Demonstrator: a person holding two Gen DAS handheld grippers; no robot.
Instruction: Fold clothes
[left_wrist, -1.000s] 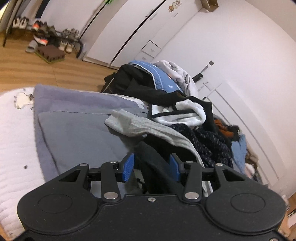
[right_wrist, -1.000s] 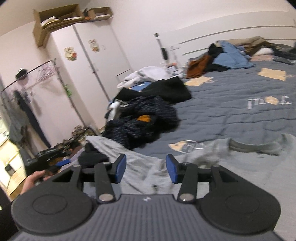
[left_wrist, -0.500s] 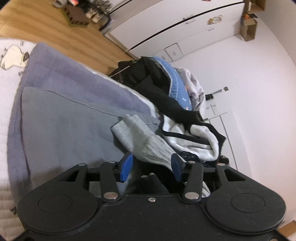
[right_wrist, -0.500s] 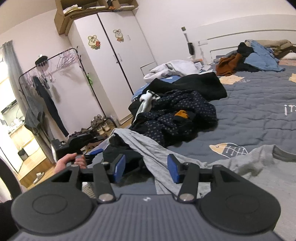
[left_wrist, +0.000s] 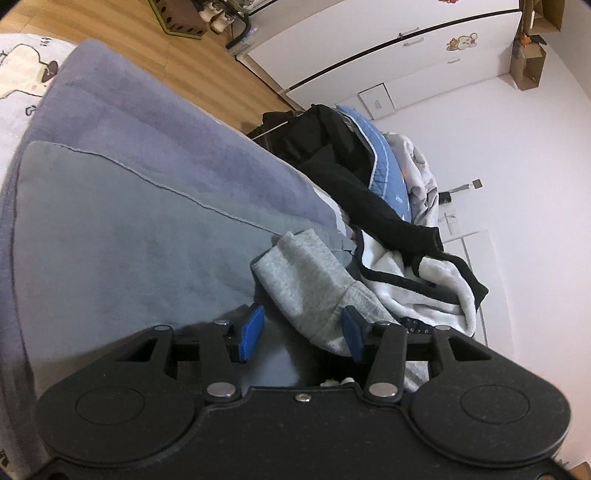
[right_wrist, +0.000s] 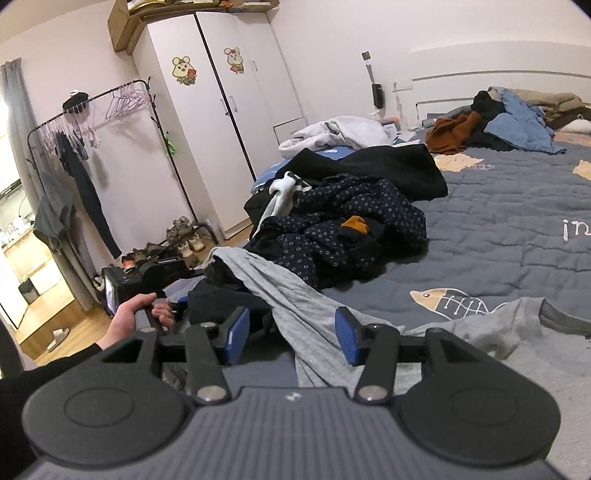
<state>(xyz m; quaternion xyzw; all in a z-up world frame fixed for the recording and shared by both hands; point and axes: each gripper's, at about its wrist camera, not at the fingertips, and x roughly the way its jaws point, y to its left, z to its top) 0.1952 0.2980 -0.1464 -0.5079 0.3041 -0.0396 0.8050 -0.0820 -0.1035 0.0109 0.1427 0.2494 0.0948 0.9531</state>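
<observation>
The grey garment (right_wrist: 291, 295) lies stretched across the bed (right_wrist: 498, 229), one sleeve running between the open jaws of the right gripper (right_wrist: 290, 338); its cuff sits between the left gripper (left_wrist: 301, 332)'s parted pads, ungripped, seemingly lined up for spreading flat before folding.

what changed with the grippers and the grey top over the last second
The left gripper rolled and dropped toward the bed, so the grey top's sleeve, ahead of it before, now lies between its jaws, unpinched. The right gripper swung left over the grey top, bringing the left hand into view. Both stayed open; the clothes pile did not move.
</observation>
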